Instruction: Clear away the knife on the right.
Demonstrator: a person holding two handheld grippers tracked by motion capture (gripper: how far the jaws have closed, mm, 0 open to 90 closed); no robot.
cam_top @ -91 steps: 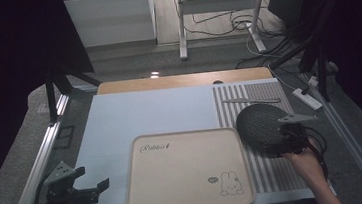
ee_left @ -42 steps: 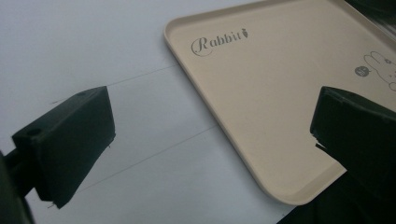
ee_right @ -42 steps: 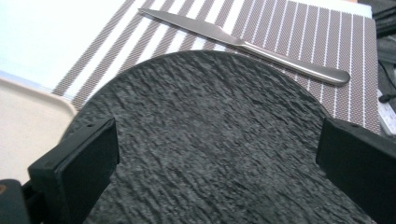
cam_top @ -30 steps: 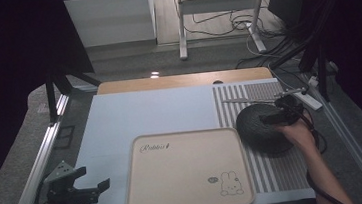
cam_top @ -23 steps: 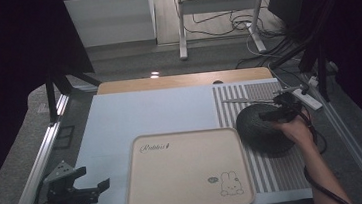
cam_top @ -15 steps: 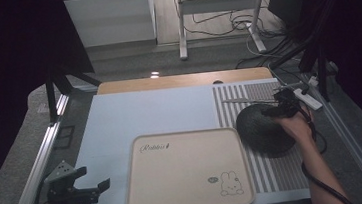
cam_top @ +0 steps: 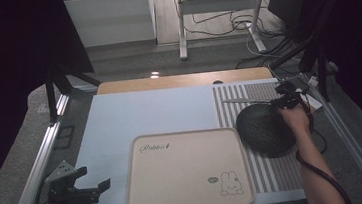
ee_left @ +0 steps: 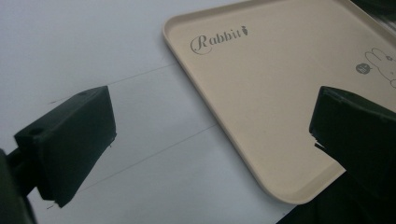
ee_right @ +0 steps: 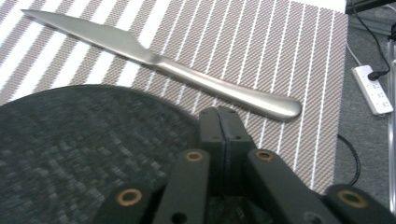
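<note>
A: Where are we on the round mat (cam_top: 264,129)?

B: It lies on the striped placemat (cam_top: 256,170), right side of the table, just beside the right edge of the beige tray (cam_top: 188,169). The right gripper (cam_top: 285,103) sits at its far-right rim. The jaws have just been closing, and in the right gripper view they meet flat at the mat's edge (ee_right: 93,154). We can't see any weave between the pads, so we call it shut, with no grip confirmed.

A: And the left gripper?

B: The left gripper (cam_top: 94,185) hovers at the near-left corner of the table, jaws wide apart, nothing between them. The tray corner (ee_left: 280,116) lies ahead of it.

A: How will the mat handle?

B: We judge it light, thin and floppy, a woven disc. It'll sag if lifted by one edge. The weave should give the pads friction, so slip is unlikely. It isn't fragile.

A: Where do we grab?

B: At the rim, pinching the edge from the side. We'd slide a jaw under first, since it lies flat. Mind the knife (ee_right: 159,67): it lies just beyond the mat on the stripes, near the jaws but not touching the mat.
</note>
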